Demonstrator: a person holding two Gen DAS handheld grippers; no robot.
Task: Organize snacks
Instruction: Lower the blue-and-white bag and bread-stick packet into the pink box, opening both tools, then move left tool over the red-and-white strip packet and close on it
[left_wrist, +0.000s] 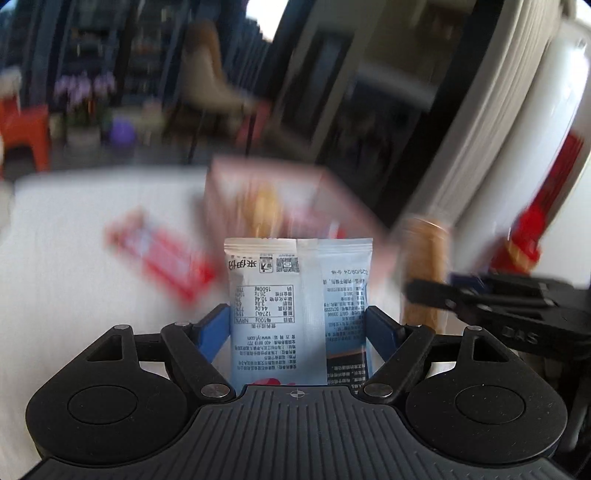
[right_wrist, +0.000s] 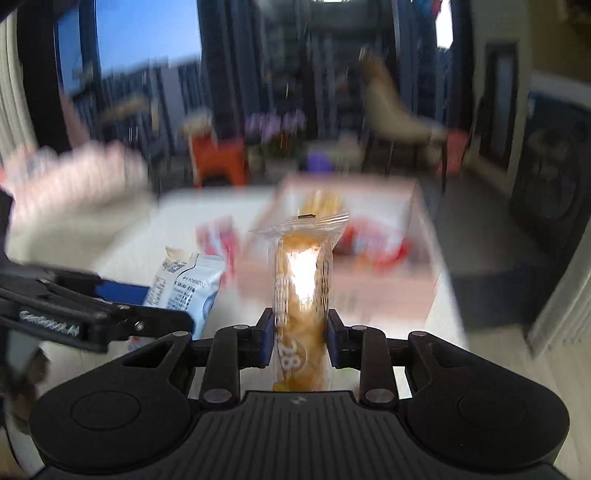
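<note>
Pale blue packet (left_wrist: 299, 306) clamped in left gripper (left_wrist: 298, 332), printed back legible there only, clear yellow snack pack (right_wrist: 301, 295) pinched narrowly in right gripper (right_wrist: 300, 338), box (right_wrist: 347, 254) interior seen from right view

pink box (right_wrist: 347, 229) blurred; its contents unreadable; red packet (left_wrist: 162, 258) smeared

Beyond the white table (right_wrist: 177, 206) we see an orange stool (right_wrist: 218, 158) at about eleven o'clock in the right wrist view, purple flowers (right_wrist: 275, 123) just beside it toward twelve, and a pale chair (right_wrist: 391, 114) at one o'clock. In the left wrist view, we find a red bottle (left_wrist: 524, 236) at three o'clock, much blurred.
</note>
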